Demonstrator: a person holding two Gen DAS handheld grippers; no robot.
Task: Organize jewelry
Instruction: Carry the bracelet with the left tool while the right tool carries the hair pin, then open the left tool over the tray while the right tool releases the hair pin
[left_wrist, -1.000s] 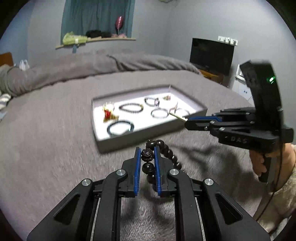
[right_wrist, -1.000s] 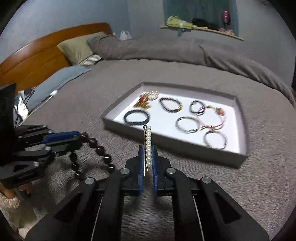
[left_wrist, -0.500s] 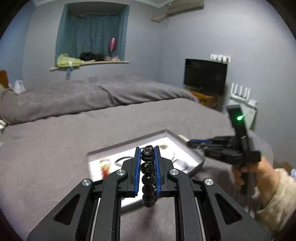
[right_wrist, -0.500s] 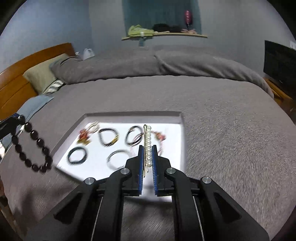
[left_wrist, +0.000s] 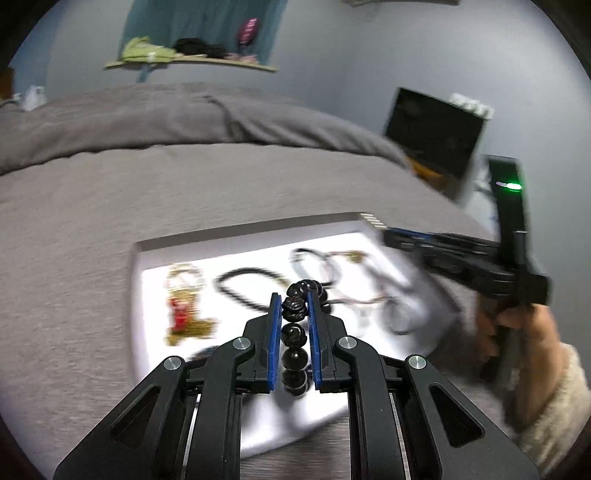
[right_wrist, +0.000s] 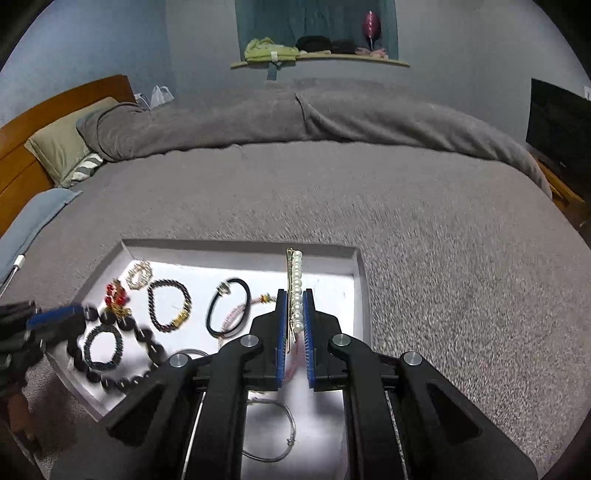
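Note:
My left gripper (left_wrist: 292, 306) is shut on a dark bead bracelet (left_wrist: 294, 334) and holds it above the white jewelry tray (left_wrist: 258, 232). In the right wrist view the left gripper (right_wrist: 55, 317) comes in from the left with the dark bead bracelet (right_wrist: 122, 347) hanging over the tray's near left corner. My right gripper (right_wrist: 294, 306) is shut on a pearl hair clip (right_wrist: 295, 288) over the right part of the tray (right_wrist: 236, 245). In the left wrist view the right gripper (left_wrist: 391, 234) sits over the tray's right end.
The tray lies on a grey bed cover (right_wrist: 406, 229) and holds several bracelets, a black hair tie (right_wrist: 227, 310), a red and gold ornament (right_wrist: 116, 299) and a thin silver bangle (right_wrist: 269, 432). Pillows (right_wrist: 62, 147) and a wooden headboard lie far left. A TV (left_wrist: 432, 136) stands at right.
Both grippers have moved forward over the tray with their pieces held. The bead bracelet now hangs over the tray's near left corner, the pearl clip over its right part.

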